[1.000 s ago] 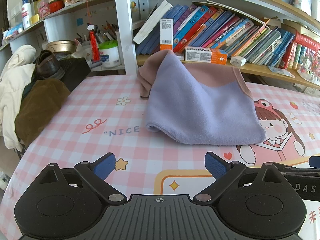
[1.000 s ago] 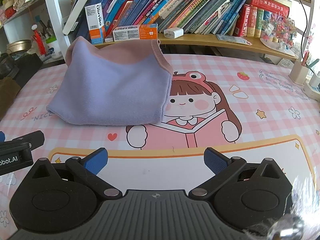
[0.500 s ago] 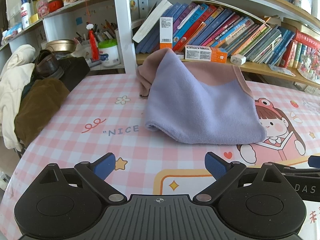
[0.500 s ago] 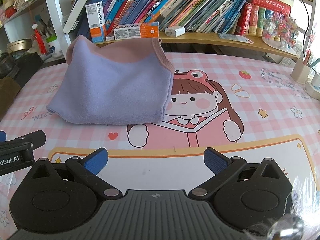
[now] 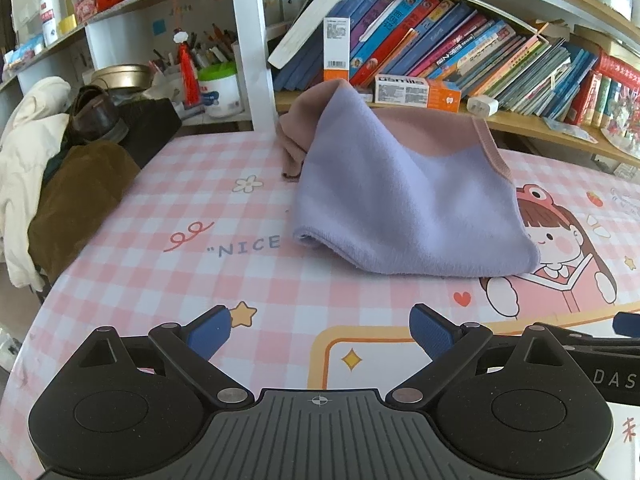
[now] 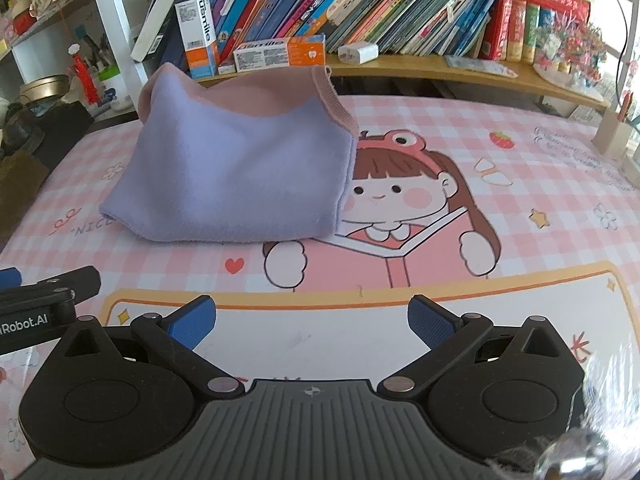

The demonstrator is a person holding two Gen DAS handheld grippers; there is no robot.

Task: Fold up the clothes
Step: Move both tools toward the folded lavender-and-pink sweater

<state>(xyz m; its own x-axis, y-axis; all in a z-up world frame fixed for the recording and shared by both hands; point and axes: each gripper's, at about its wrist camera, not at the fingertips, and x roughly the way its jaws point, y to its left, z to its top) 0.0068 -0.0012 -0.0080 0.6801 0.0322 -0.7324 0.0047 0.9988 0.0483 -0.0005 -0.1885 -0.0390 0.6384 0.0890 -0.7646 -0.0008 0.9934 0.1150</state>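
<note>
- Left wrist view: a folded lilac-and-pink garment (image 5: 404, 204) lies on the pink checked tablecloth (image 5: 168, 264), at about 1 o'clock from the left gripper (image 5: 320, 330), well apart from it.
- Left gripper: fingers spread wide, nothing between them.
- Right gripper (image 6: 312, 318): likewise released and empty; the garment (image 6: 236, 172) sits at 11 o'clock.
- Behind the garment, at 12 o'clock, a shelf of books (image 5: 460, 48); a brown coat (image 5: 76, 200) at 10 o'clock.

Lilac-and-pink fleece garment (image 5: 404, 204), folded, lying bunched on table
</note>
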